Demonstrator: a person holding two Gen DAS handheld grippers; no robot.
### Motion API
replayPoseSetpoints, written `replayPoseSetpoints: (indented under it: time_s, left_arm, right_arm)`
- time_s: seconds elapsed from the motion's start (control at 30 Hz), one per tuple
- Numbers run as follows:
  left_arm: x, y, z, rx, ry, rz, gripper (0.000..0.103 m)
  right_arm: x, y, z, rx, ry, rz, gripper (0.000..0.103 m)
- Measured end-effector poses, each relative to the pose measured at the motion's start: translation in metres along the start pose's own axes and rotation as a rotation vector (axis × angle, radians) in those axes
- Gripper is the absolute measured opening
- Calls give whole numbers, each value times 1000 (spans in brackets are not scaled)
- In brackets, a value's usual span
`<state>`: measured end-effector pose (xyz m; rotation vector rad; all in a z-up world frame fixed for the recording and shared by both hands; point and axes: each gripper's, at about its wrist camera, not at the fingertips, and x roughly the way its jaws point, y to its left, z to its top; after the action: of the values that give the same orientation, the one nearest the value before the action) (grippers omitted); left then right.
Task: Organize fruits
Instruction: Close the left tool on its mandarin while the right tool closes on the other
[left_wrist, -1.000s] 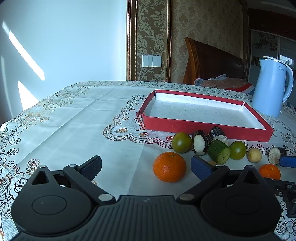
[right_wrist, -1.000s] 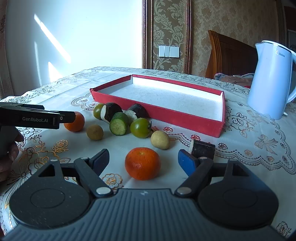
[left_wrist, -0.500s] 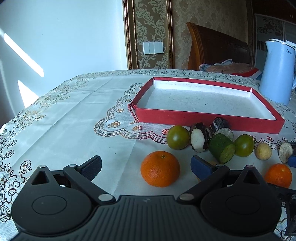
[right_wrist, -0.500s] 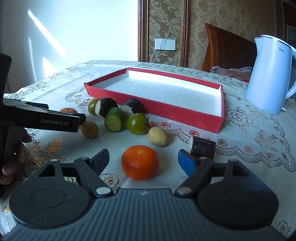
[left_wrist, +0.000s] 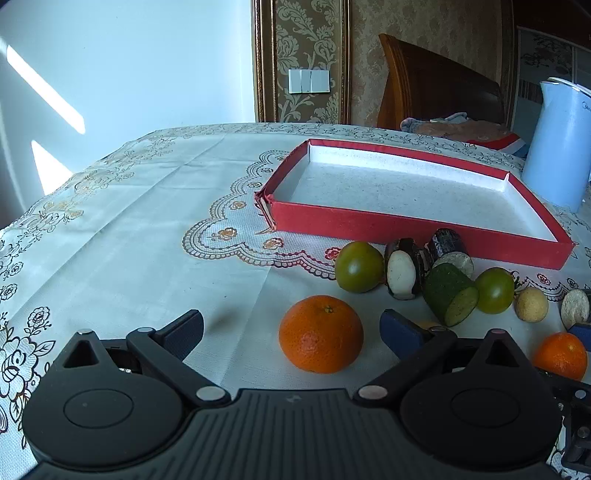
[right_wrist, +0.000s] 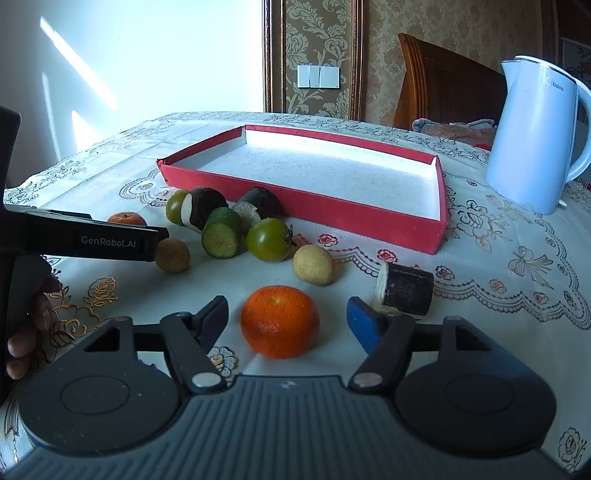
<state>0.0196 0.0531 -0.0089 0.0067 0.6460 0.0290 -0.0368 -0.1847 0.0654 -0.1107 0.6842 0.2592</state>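
Note:
My left gripper (left_wrist: 291, 326) is open, with an orange (left_wrist: 320, 333) on the cloth between its fingers, nearer the right one. My right gripper (right_wrist: 288, 317) is open around a second orange (right_wrist: 279, 320), not touching it. An empty red tray (left_wrist: 406, 225) stands behind the fruit and shows in the right wrist view too (right_wrist: 332, 210). Before it lie green tomatoes (left_wrist: 359, 266), a cut green piece (left_wrist: 448, 294), dark cut pieces (left_wrist: 403, 272) and a small tan fruit (right_wrist: 313, 264). The left gripper's side (right_wrist: 85, 240) shows in the right wrist view.
A white kettle (right_wrist: 535, 136) stands right of the tray. A dark cut piece (right_wrist: 404, 290) lies just beyond my right gripper's right finger. A brown fruit (right_wrist: 172, 254) lies near the left gripper. A wooden chair (left_wrist: 436, 92) stands behind the table.
Both grippers have moved forward, so each orange now sits between the fingers. The left gripper reaches further into the right wrist view. Both jaws stay open.

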Motion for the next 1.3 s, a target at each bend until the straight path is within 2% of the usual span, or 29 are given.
replayPoseSetpoints:
  time_s: [0.23,0.4,0.53,0.77,0.93,1.0,1.1,1.3]
  left_arm:
    - [1,1,0,-9,4,-8,101]
    - [-1,0,-1,-6,-8,0,87]
    - [0,-1,-1,-1,0,4,85]
    - [-4,-7,-4,22,-1,11,73]
    - [-4,-9,-4,30,-5,11,69]
    - [-4,-8,-4,29,-8,8,62]
    - [-5,-8,-4,31,-10,5,60]
    - [-5,-10,-5,35,-12,3,57]
  right_arm:
    - [0,-1,-1,4,4,-7,66]
    - [0,-2,-1,10,2,-6,66]
    - [1,-3,-1,14,12,-8,66]
    - [4,-2,0,15,23,-12,66]
    - [5,-2,0,11,28,-16,66]
    - [5,-2,0,11,29,-18,65]
    - [5,-1,0,9,28,-24,59]
    - [5,0,-1,9,26,-22,59]
